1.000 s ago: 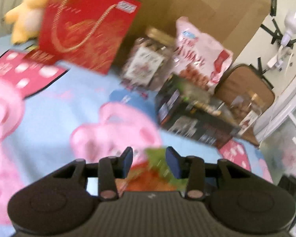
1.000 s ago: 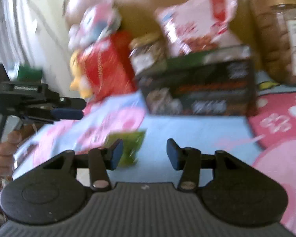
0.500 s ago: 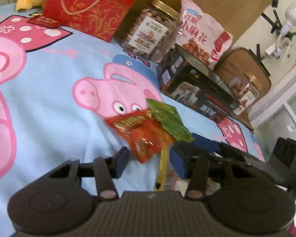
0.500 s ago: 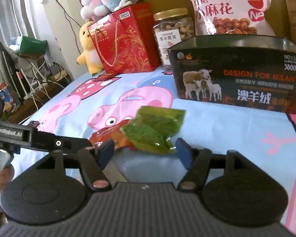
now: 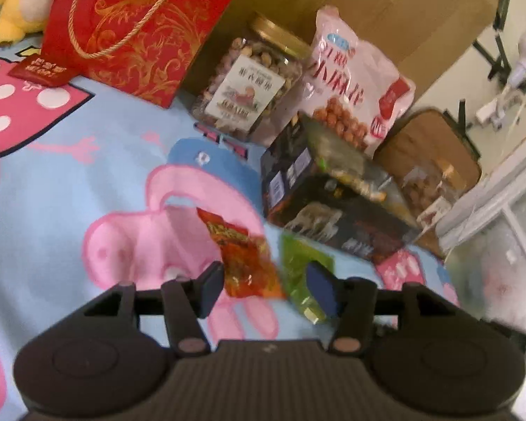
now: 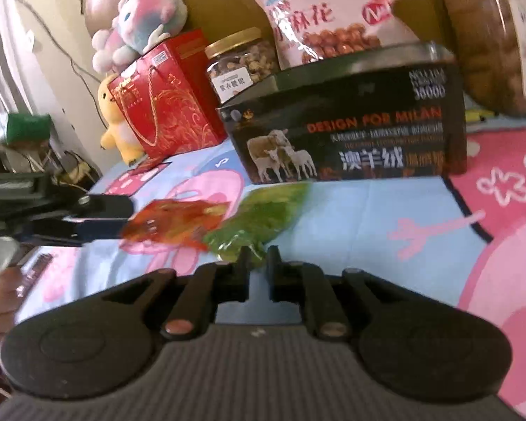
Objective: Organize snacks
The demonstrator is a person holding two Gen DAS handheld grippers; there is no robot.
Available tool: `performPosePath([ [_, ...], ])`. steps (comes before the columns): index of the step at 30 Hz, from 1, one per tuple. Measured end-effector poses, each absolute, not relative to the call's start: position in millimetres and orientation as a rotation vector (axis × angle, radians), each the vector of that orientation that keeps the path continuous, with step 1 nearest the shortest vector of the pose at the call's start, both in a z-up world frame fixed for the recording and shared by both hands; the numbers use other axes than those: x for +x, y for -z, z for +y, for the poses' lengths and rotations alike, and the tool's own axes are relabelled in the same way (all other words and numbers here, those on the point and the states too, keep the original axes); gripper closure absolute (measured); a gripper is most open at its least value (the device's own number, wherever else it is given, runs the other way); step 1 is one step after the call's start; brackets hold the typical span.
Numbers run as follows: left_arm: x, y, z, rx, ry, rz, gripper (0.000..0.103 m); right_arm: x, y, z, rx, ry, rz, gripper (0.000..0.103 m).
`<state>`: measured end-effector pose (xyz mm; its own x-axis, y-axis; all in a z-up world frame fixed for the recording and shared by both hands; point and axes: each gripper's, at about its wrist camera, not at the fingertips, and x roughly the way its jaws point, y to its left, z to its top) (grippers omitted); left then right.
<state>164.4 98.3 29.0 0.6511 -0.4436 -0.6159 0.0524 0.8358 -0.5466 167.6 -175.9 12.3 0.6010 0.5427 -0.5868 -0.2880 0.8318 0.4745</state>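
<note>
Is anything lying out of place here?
Yes. An orange packet and a green packet lie loose on the cartoon sheet, in front of the black box, while other snacks stand at the back.

Left wrist view: sits low behind its own fingers, tilted down across the light-blue cartoon-pig bedspread [image 5: 70,182], facing the far row of goods from the left. Right wrist view: equally low and close, facing that row from the right. Both share the black printed carton [image 5: 336,210] [image 6: 347,133], red gift bag [image 5: 136,24] [image 6: 164,105] and gold-lidded glass nut jar [image 5: 249,84] [image 6: 240,59].
</note>
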Motion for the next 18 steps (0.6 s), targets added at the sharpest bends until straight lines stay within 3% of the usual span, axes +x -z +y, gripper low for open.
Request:
performPosePath([
  [4, 163, -31, 102, -0.524, 0.275, 0.799, 0.05, 169, -11, -176, 0.402, -0.529, 0.805, 0.079],
  [7, 156, -25, 109, -0.529, 0.242, 0.814, 0.05, 173, -9, -176, 0.434, -0.536, 0.814, 0.079],
  [9, 146, -25, 121, -0.557, 0.205, 0.789, 0.05, 175, -8, -179, 0.451, -0.531, 0.817, 0.083],
  [10, 140, -24, 129, -0.581, 0.184, 0.779, 0.05, 175, -7, -180, 0.458, -0.532, 0.823, 0.096],
  [18, 137, -28, 106, -0.59, 0.313, 0.832, 0.049, 156, -3, -209, 0.719, -0.595, 0.862, 0.097],
])
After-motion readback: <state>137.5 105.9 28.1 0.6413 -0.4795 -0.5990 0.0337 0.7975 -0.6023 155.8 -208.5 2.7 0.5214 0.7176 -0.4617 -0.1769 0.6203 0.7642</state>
